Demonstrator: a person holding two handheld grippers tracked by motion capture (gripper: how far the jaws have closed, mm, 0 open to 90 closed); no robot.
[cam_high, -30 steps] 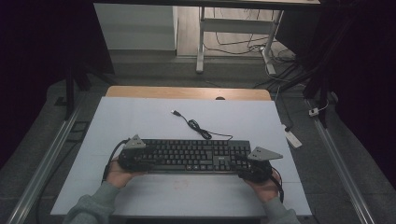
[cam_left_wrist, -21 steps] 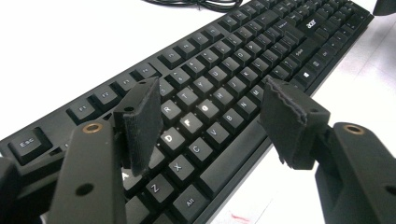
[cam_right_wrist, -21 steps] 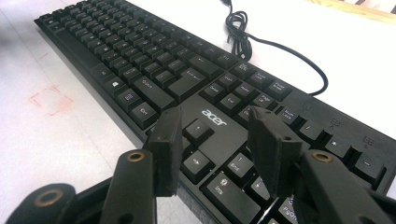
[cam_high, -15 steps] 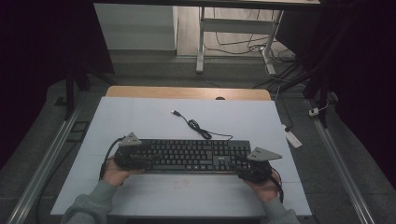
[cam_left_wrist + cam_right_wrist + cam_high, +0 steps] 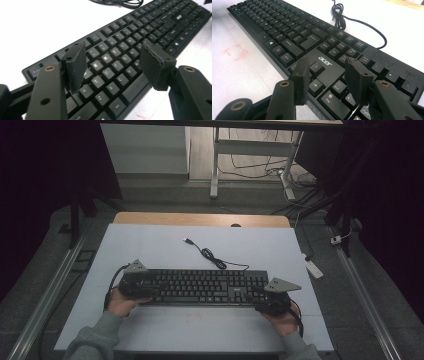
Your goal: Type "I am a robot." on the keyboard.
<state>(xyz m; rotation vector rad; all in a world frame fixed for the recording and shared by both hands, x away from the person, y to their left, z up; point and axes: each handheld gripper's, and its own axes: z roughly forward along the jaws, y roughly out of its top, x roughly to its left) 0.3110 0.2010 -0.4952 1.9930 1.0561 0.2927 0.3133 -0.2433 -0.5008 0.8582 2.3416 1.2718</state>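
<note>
high view: keyboard (image 5: 205, 287) nears table's (image 5: 150, 245) front edge.

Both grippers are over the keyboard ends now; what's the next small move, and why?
Probably lower each gripper and close its jaws across the keyboard's edge. The left gripper hangs open above the letter keys and the right gripper open above the arrow keys; neither presses anything, and the keyboard lies flat on the white table, its cable loose behind.
</note>
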